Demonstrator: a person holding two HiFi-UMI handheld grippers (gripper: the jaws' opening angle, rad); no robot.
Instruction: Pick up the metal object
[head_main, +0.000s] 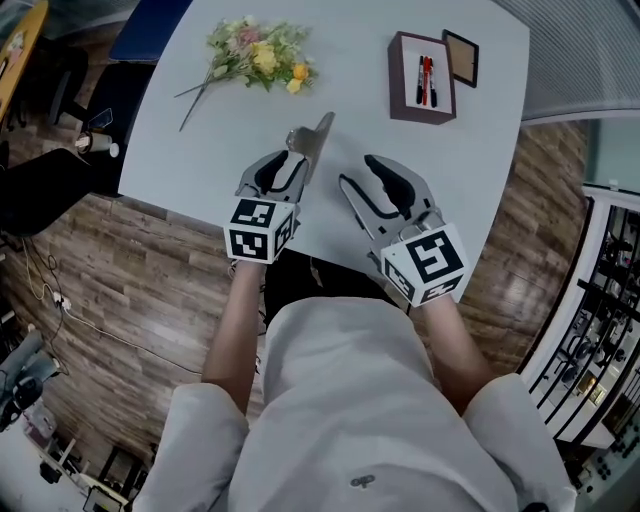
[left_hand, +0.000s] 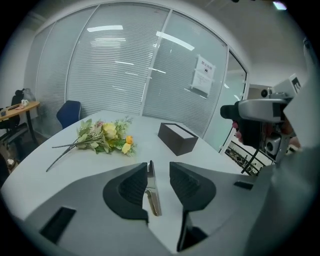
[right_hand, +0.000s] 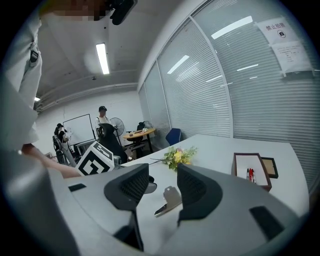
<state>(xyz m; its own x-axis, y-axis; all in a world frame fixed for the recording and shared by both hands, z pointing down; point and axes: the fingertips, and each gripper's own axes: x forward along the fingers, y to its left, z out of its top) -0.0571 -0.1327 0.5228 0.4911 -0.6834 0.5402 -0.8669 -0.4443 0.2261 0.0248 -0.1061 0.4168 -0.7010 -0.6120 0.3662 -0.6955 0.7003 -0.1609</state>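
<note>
The metal object (head_main: 312, 138), a flat blade with a short handle, is on the white table (head_main: 190, 170) in front of me. My left gripper (head_main: 281, 160) is around its near end. In the left gripper view the blade (left_hand: 151, 187) stands on edge against the left pad, and a clear gap separates it from the right pad; the left gripper (left_hand: 158, 172) is open. My right gripper (head_main: 358, 172) hovers just right of it, open and empty. In the right gripper view the blade (right_hand: 170, 198) shows beyond the right gripper (right_hand: 163, 177).
A bunch of flowers (head_main: 258, 57) lies at the far left of the table. A dark brown box (head_main: 420, 78) with pens and a small frame (head_main: 461, 57) stand at the far right. The table's near edge runs just under both grippers, with wooden floor below.
</note>
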